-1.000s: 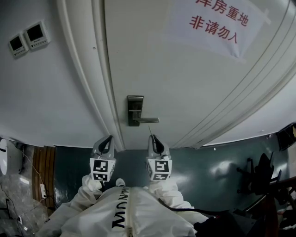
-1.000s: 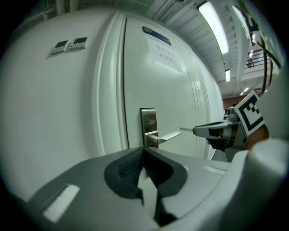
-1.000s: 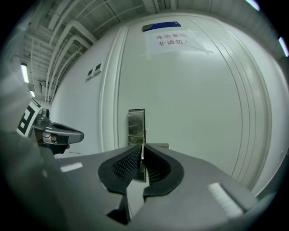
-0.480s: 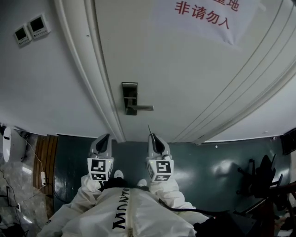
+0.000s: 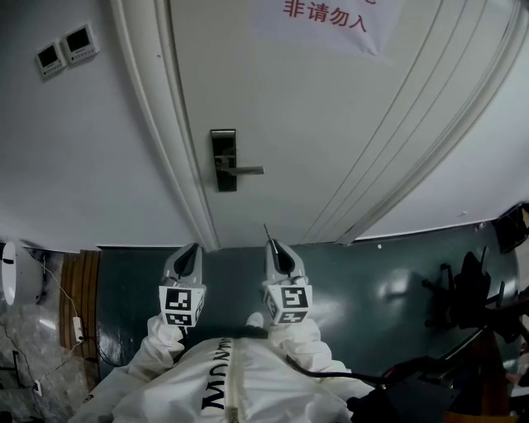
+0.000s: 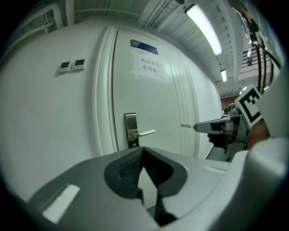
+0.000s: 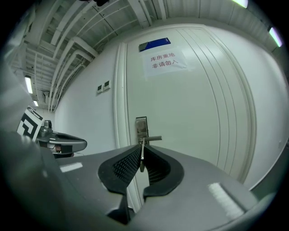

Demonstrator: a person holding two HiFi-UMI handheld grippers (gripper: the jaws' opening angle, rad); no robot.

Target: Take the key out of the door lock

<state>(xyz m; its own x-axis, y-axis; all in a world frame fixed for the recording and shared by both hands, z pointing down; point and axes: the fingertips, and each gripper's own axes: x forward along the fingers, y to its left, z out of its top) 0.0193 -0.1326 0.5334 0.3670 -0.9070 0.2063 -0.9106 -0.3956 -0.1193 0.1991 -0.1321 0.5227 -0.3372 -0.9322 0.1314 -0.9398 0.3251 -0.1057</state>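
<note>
The metal lock plate (image 5: 222, 159) with its lever handle (image 5: 245, 171) sits on the white door, well ahead of both grippers. My right gripper (image 5: 273, 244) is shut on the key (image 5: 267, 231), a thin metal blade that sticks out past the fingertips. The right gripper view shows the key (image 7: 142, 155) pinched upright between the black pads, in line with the lock plate (image 7: 141, 126) behind it. My left gripper (image 5: 193, 248) hangs beside the right one, shut with nothing in it. In the left gripper view its pads (image 6: 131, 169) meet, and the lock plate (image 6: 131, 131) stands beyond.
A paper sign with red print (image 5: 326, 16) hangs on the door. Two small wall panels (image 5: 66, 48) sit left of the door frame (image 5: 169, 140). Dark equipment (image 5: 479, 297) stands on the green floor at right; cables and a power strip (image 5: 76, 330) lie at left.
The lock plate has slid up and shrunk in the head view, so the door now stands farther off. Both grippers keep their places, with the key still in the right one.
</note>
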